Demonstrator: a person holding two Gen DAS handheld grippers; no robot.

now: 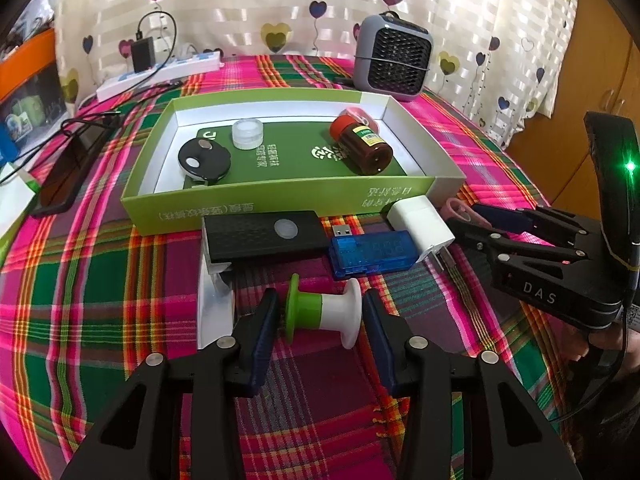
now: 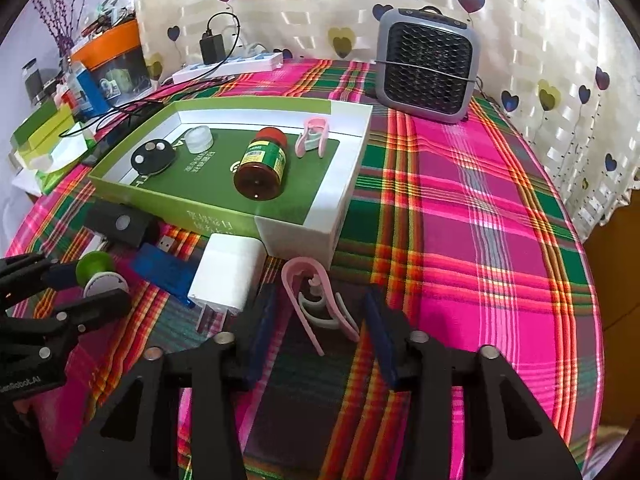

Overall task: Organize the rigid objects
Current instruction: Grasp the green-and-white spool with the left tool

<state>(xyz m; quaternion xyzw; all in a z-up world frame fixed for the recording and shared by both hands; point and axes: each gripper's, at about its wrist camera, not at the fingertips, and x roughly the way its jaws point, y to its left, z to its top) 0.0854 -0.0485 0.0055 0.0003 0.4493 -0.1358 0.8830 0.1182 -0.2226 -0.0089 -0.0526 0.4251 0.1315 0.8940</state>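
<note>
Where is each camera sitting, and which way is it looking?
Left wrist: sits on the left tongs, looking down past them at the green-and-white spool; the right tongs show.
Right wrist: sits on the right tongs, looking down at the pink clip; the left tongs show.
Shared: green box, brown bottle, white charger.

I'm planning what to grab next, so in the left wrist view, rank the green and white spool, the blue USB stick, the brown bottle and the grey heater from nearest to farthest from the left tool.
1. Green and white spool, between the left tool fingers.
2. Blue USB stick, just beyond, right of centre.
3. Brown bottle, lying inside the green box.
4. Grey heater, at the table's far edge.
</note>
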